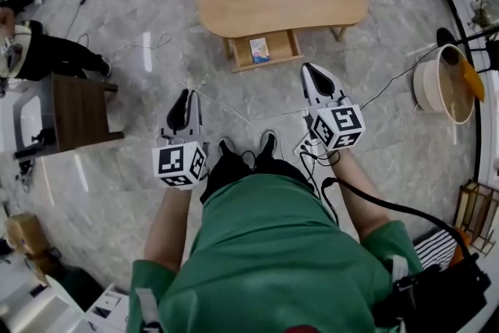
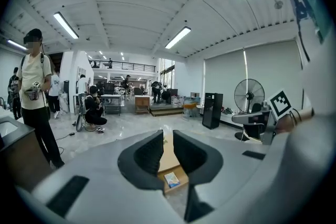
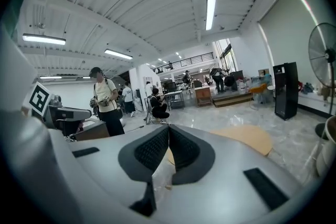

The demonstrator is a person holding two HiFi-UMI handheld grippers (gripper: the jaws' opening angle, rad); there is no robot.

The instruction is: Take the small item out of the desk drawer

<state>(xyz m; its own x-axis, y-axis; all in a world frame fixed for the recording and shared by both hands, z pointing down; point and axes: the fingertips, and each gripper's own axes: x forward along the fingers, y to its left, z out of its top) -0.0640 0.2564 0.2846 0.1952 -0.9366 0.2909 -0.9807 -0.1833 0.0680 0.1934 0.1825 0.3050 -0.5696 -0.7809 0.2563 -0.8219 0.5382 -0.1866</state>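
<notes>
Polished grey stone-look floor (image 1: 156,58) spreads around us, leaving open room between our shoes (image 1: 269,143) and a low oval wooden table (image 1: 312,0) ahead. A dark brown side table (image 1: 78,109) crowds the left edge and a round cream tub (image 1: 444,86) sits at the right. Under the table's near edge a shallow wooden drawer (image 1: 277,43) stands pulled out, and the small item (image 1: 260,51), a flat blue-and-white packet, lies inside it near the middle. From the head view we see both tongs held out over bare floor, well short of the drawer. Our left gripper (image 1: 185,95) has its ribbed black pads (image 2: 149,152) a narrow gap apart, released and empty; only its own view frames the drawer and small item through that gap. Our right gripper (image 1: 312,71) is clenched, tips meeting on nothing; its view shows the table's rounded end but not the drawer. The gripper views alone show a wide white hall with strip lights (image 2: 177,38), a standing fan (image 2: 249,94) and people (image 2: 37,92) in the distance.
</notes>
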